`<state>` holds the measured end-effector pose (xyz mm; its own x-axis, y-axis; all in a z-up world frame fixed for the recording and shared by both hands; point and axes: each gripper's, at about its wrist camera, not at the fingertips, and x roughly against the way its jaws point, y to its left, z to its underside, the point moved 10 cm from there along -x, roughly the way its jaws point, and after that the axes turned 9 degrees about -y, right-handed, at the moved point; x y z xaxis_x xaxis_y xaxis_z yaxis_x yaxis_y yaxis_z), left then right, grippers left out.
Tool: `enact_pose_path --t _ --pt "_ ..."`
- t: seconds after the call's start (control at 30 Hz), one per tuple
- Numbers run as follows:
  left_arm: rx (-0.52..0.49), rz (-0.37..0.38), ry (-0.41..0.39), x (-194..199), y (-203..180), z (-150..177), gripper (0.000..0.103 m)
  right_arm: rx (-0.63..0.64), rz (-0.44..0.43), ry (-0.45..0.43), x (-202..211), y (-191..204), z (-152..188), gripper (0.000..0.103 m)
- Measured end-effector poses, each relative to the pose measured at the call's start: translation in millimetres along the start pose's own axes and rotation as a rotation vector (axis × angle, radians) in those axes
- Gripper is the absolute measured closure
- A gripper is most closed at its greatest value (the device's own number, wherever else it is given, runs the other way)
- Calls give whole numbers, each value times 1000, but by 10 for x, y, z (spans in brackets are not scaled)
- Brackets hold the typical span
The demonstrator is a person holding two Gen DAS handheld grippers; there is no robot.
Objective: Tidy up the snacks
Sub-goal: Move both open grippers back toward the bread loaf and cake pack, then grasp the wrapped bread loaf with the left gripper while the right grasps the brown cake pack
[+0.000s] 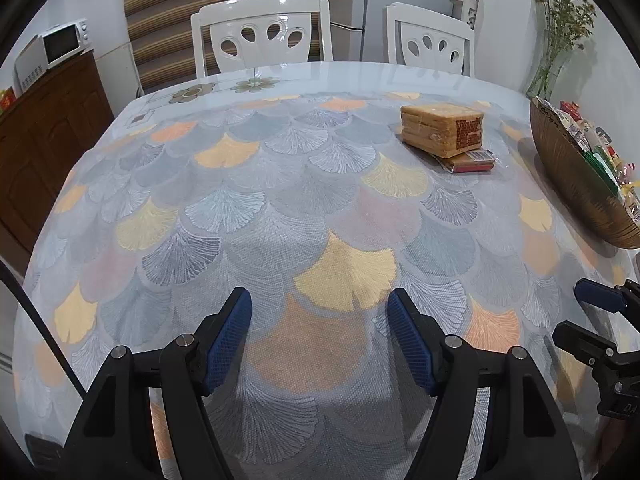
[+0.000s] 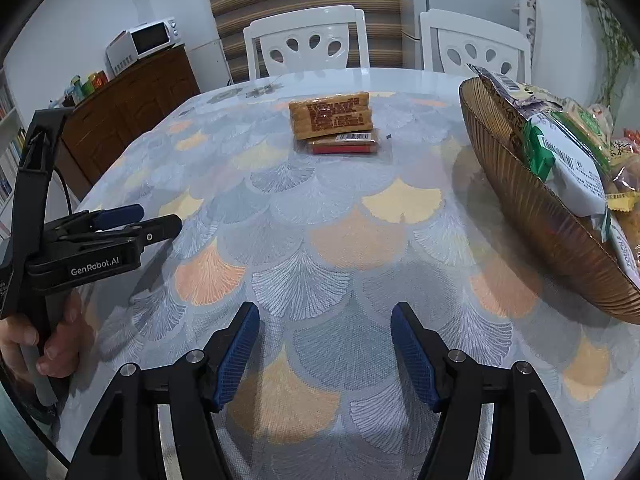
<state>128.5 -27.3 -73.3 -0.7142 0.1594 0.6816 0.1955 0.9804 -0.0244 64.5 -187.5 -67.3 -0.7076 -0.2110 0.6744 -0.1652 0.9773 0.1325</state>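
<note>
- So: table carries everything, under a fan-leaf cloth in grey, yellow and orange; bare glossy top shows only at the far edge.
- Two white chairs stand behind the table's far edge.
- Brown cabinet sits off the table's left side, white microwave on top of it.
- Brown ribbed bowl sits at the table's right edge, heaped with wrapped snacks; a white-and-green packet lies over its near rim.
- Vase of dried stems stands behind the bowl, at the table's far right corner.
- Cracker pack, tan with red print, lies on the cloth toward the table's far side, left of the bowl and well apart from it.
- Flat red packet lies under the cracker pack's near edge, touching it, barcode end showing.
- Left gripper hovers over the table's near edge, blue pads spread wide, only cloth between them.
- Right gripper hovers over the same near edge, just right of the left one, fingers also spread apart, holding nothing.
- Both grippers are well short of the cracker pack and the bowl.
- A hand grips the left gripper's handle, seen in the right wrist view.
</note>
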Motion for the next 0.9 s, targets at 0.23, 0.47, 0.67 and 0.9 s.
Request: enact_pose_path --t 0.23,0.47,0.67,0.9 --pt "-55 48 -2 37 -148 -253 34 -5 6 32 -12 31 -28 37" --pt "-151 256 -79 -36 -616 -1221 28 -219 -136 56 -157 131 -525 37" --pt "-217 442 69 -649 -980 -1369 22 -254 -21 -10 -513 -63 -858 37" --pt "-318 513 107 -1019 -1149 -1333 22 -279 14 -14 -811 -180 -1002 37"
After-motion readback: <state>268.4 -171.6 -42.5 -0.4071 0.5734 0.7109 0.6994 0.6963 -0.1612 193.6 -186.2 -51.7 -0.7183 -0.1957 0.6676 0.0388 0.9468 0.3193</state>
